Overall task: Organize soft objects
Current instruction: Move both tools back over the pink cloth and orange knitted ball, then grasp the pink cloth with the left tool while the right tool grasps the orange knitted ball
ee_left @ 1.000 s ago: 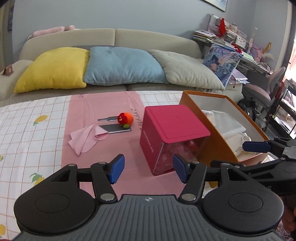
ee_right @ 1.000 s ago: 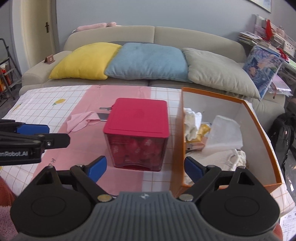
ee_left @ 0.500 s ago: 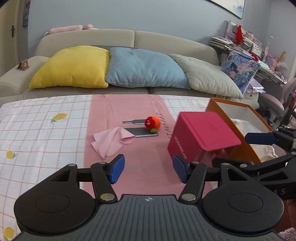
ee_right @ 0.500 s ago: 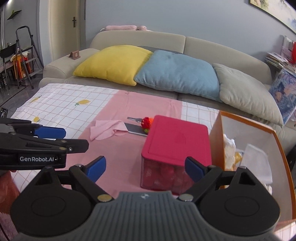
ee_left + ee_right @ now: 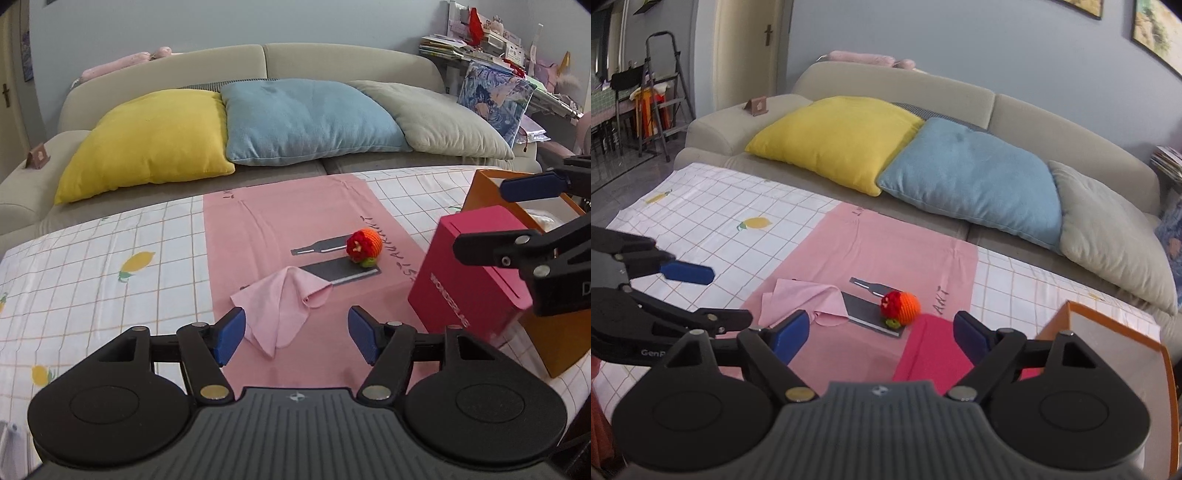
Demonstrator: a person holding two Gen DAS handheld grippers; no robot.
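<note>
We see left gripper (image 5: 295,336) at far left, jaws apart, empty, above pink cloth (image 5: 284,306) crumpled on pink mat (image 5: 258,236). Next, crocheted orange-red ball (image 5: 364,249) beside cloth. Right gripper (image 5: 879,336), jaws apart, empty, hiding most of magenta box (image 5: 476,273). Far right, orange box (image 5: 1123,332) cut off by frame; contents hard to make out.

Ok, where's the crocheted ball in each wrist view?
Left wrist: the ball sits right of centre on the pink mat, beyond the pink cloth.
Right wrist: the ball is at centre, just past the red box.
Shared landmark: the blue cushion.
</note>
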